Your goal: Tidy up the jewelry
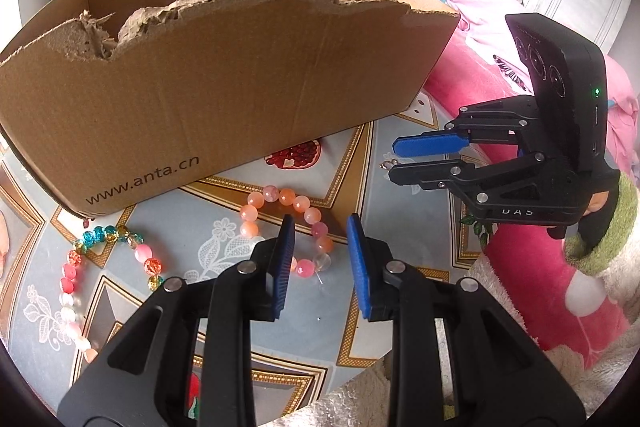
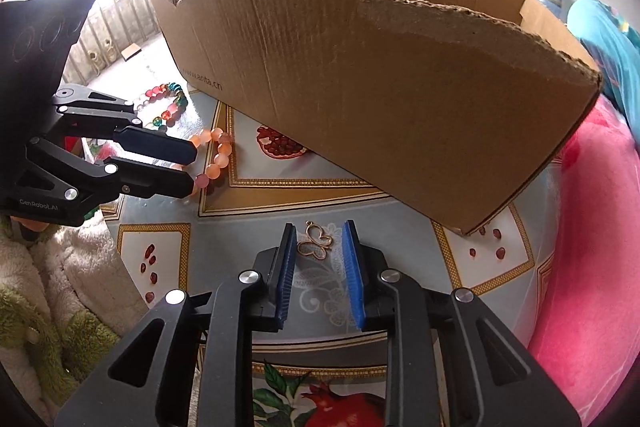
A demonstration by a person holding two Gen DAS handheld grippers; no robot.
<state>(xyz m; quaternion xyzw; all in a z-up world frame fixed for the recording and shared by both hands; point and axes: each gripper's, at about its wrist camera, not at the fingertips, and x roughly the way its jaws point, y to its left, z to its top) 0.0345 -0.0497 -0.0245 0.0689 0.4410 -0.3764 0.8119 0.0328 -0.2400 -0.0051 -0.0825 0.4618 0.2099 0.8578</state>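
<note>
right hand-held gripper [image 2: 318, 241]: jaws narrowed around the gold butterfly pendant [image 2: 315, 242]; left pad looks to be touching its wing, right pad showing a sliver of gap, so not yet clamping as far as I can tell.
left hand-held gripper [image 1: 320, 227]: hovering part-open over the peach bead bracelet [image 1: 288, 223], holding nothing; one pad is overlapping the ring in view, contact unclear.
pendant location: lying flat on the patterned counter [image 2: 280, 195], just in front of the near wall of the cardboard box [image 2: 380, 99].
other jewelry: multicolour bead bracelet [image 1: 108, 259] sitting left of the peach one, both on the counter beside the box, apart from the pendant.
step in hand: judging it as pinching the pendant for a drop into the box.
doing it well: pendant is thin wire and flat, so pad tips need to be riding right at the counter surface, otherwise they are closing over air above it.
grip line: closing across the wings, not the loop end, is giving more metal per pad.
risk: pendant skating sideways or flipping out as the pads are meeting; closing slowly and checking it is lifting with the pads.
clearance: the torn box wall is tall; lifting clear of the ragged edge before moving in.
left side: keeping it parked, well clear of the right one's path.
</note>
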